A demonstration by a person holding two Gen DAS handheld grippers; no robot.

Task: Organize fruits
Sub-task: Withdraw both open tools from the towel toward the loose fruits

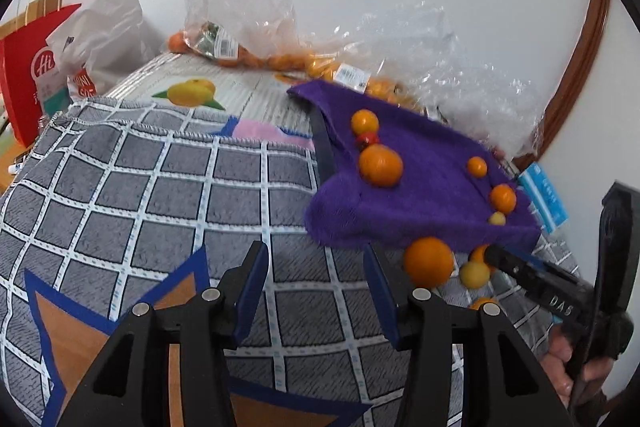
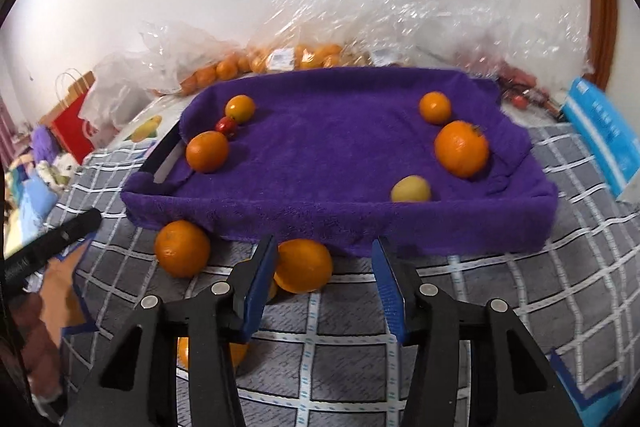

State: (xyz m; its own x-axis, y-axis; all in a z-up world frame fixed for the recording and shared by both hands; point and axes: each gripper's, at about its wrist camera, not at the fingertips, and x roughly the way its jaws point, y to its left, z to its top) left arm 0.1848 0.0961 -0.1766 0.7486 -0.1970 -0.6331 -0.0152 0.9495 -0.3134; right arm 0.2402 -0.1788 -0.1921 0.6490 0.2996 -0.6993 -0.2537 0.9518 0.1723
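A tray lined with a purple towel (image 2: 340, 155) holds several oranges, a yellow fruit (image 2: 411, 189) and a small red fruit (image 2: 226, 125); it shows at the right in the left wrist view (image 1: 420, 195). Loose oranges lie on the checked cloth before the tray: one (image 2: 182, 247), one (image 2: 304, 265) just ahead of my right gripper (image 2: 324, 267), one partly hidden under its left finger (image 2: 188, 351). My right gripper is open and empty. My left gripper (image 1: 316, 267) is open and empty over the cloth, left of an orange (image 1: 428, 262) and a yellow fruit (image 1: 475, 273).
Clear plastic bags of oranges (image 2: 280, 59) lie behind the tray against the wall. A red paper bag (image 1: 32, 67) and white bags stand at the far left. A blue box (image 2: 604, 135) lies right of the tray. Grey checked cloth (image 1: 160, 187) covers the surface.
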